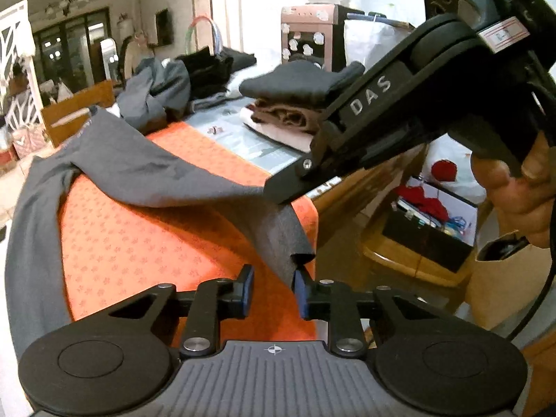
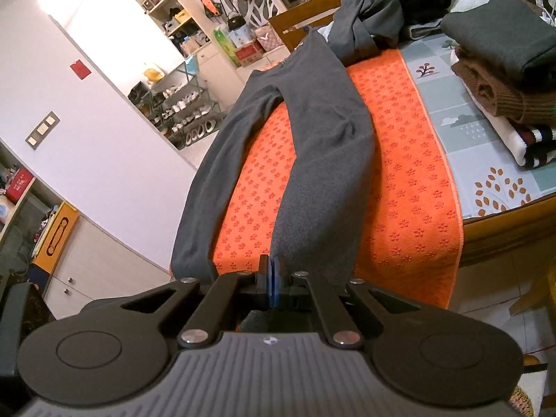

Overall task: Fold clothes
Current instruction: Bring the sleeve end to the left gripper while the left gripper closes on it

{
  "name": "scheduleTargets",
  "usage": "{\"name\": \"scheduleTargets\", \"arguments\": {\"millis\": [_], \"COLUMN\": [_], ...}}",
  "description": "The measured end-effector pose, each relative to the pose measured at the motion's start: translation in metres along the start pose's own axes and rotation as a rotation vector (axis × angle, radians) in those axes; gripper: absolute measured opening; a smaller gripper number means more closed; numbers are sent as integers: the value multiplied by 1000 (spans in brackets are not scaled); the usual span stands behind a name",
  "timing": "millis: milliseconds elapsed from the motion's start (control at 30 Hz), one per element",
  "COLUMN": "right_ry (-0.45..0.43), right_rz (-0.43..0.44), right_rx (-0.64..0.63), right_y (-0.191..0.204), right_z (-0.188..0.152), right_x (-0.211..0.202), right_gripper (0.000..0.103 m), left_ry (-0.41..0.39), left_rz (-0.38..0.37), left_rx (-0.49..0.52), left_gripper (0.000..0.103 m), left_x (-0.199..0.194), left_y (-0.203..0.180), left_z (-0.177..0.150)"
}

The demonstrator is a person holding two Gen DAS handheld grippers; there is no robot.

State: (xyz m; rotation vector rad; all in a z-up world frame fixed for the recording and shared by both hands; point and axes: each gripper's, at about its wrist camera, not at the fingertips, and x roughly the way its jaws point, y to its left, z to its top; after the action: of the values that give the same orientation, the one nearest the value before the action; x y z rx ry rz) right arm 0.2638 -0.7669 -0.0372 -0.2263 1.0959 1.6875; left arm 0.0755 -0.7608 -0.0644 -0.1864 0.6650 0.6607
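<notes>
A cluttered living room; the work surface is a wooden table (image 2: 504, 229) covered by an orange mat (image 2: 399, 180), with shelving along the white wall at upper left of the right wrist view.

Left gripper (image 1: 272, 286): jaws partly apart, not pressing on anything. The hem of one leg of the grey trousers (image 2: 312, 118) hangs just at its right pad (image 1: 299, 290), at lower centre of the left wrist view — cloth touches or brushes that pad only, so no hold yet.

Right gripper (image 2: 272, 279): pads together, clamped on the end of the same leg; in the left wrist view it (image 1: 278, 191) enters from the upper right and lifts that leg off the mat.

Outward: the trousers lie lengthwise up the mat, waistband toward the top of the frame, the other leg trailing over the left edge of the table. Folded clothes (image 2: 504, 55) are stacked at upper right, an unfolded grey garment (image 2: 368, 10) at top centre.

Risks:
- The left jaws may close on air or on a single corner — the hem is off-centre between them.
- The overhanging leg may drag the trousers off the table once the held leg is pulled.
- Uneven tension would skew the fold.
</notes>
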Motion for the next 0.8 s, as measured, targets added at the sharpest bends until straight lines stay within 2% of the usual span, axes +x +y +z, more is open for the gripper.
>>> {"name": "scheduleTargets", "arguments": {"millis": [133, 200, 400, 633, 800], "right_ry": [6, 5, 5, 4, 13], "right_rz": [-4, -4, 3, 17, 37], "right_rx": [-1, 0, 12, 20, 17], "right_y": [0, 0, -4, -6, -6], "right_z": [2, 4, 8, 10, 11], "right_x": [2, 2, 0, -2, -1], "right_gripper": [2, 2, 2, 2, 3], "left_ry": [-54, -63, -49, -52, -49], "left_rz": [4, -3, -1, 15, -7], "left_rx": [25, 34, 45, 4, 6], "left_gripper": [27, 24, 24, 24, 21], "left_x": [-7, -9, -11, -6, 0], "left_y": [-5, -6, -6, -1, -2], "left_z": [5, 7, 6, 11, 14]}}
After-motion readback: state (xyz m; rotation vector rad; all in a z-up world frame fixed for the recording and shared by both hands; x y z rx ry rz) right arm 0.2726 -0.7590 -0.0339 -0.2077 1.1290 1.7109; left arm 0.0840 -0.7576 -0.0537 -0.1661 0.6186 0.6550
